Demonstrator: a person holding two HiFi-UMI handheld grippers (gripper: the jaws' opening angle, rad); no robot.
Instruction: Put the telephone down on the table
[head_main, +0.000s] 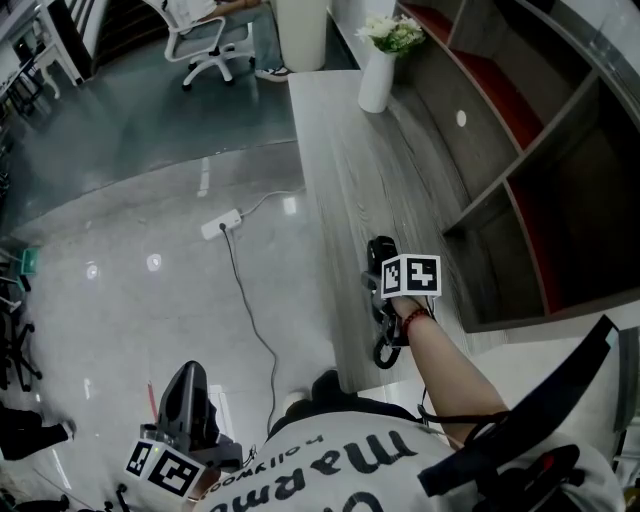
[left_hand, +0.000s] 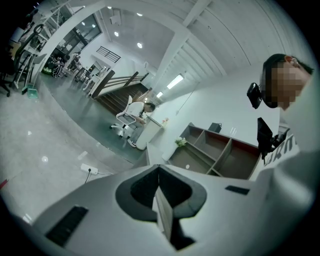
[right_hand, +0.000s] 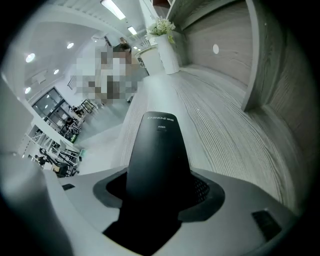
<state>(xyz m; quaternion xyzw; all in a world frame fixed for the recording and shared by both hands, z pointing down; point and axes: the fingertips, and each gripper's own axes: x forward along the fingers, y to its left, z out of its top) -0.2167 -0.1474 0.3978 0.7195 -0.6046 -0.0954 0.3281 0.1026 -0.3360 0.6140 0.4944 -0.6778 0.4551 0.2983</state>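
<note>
Right gripper (right_hand: 159, 192) is clamped on the black telephone handset (right_hand: 159, 150); only its own view shows the grip. Head view shows just the handset's tip over the grey table (head_main: 340, 190), contact unclear. Left gripper (left_hand: 161, 200): jaws together, empty, above the floor (head_main: 150, 230).

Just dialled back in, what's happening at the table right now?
A person grips the black telephone in the right claw, pointed down over the near end of the grey wooden table. Whether it already touches the wood can't be told. The left claw hangs shut and empty at the person's side, over the floor.
</note>
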